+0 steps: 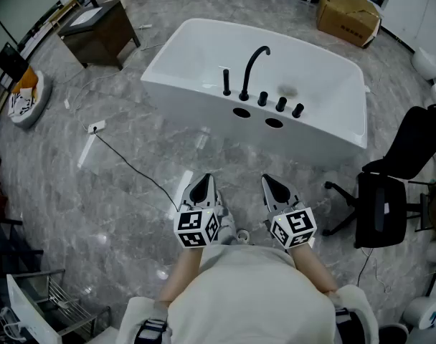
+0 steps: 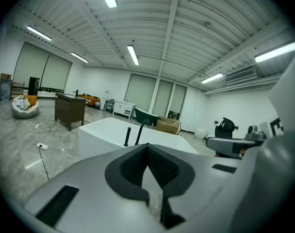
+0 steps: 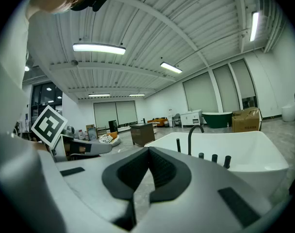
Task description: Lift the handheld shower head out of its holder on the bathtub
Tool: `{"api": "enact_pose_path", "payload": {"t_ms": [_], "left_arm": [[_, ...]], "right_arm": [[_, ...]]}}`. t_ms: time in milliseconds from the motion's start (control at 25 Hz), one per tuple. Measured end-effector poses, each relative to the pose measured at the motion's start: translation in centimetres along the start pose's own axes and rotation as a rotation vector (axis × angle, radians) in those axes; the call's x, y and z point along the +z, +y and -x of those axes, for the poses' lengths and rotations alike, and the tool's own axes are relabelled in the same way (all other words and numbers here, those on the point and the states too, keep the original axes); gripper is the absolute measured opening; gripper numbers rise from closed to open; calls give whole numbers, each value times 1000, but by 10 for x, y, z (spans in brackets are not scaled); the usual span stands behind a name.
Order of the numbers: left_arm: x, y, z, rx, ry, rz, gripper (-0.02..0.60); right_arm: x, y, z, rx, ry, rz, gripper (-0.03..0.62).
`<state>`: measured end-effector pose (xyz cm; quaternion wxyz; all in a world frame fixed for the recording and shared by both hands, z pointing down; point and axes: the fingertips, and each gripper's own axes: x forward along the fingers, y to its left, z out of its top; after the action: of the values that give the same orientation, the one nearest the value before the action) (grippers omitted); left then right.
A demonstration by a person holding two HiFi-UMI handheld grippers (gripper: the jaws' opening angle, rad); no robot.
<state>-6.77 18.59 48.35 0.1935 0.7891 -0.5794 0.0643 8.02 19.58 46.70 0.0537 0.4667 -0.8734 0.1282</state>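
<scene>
The white bathtub stands on the grey floor ahead of me. On its near ledge the black handheld shower head stands upright in its holder, left of the curved black faucet and a row of black knobs. My left gripper and right gripper hover side by side close to my body, well short of the tub, both shut and empty. In the left gripper view the shower head shows just above the closed jaws. It also rises beyond the tips in the right gripper view, shower head.
A black office chair stands right of the tub. A brown cabinet is at the far left, a cardboard box behind the tub. A cable with a socket lies on the floor at left. A wire rack sits near my left side.
</scene>
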Motion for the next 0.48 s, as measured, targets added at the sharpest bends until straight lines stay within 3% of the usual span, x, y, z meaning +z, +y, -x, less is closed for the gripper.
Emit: {"api": "enact_pose_path", "payload": {"t_ms": [480], "left_arm": [[-1, -6, 46, 29, -41, 14, 20]], "right_arm": [[8, 19, 40, 12, -49, -6, 19]]}}
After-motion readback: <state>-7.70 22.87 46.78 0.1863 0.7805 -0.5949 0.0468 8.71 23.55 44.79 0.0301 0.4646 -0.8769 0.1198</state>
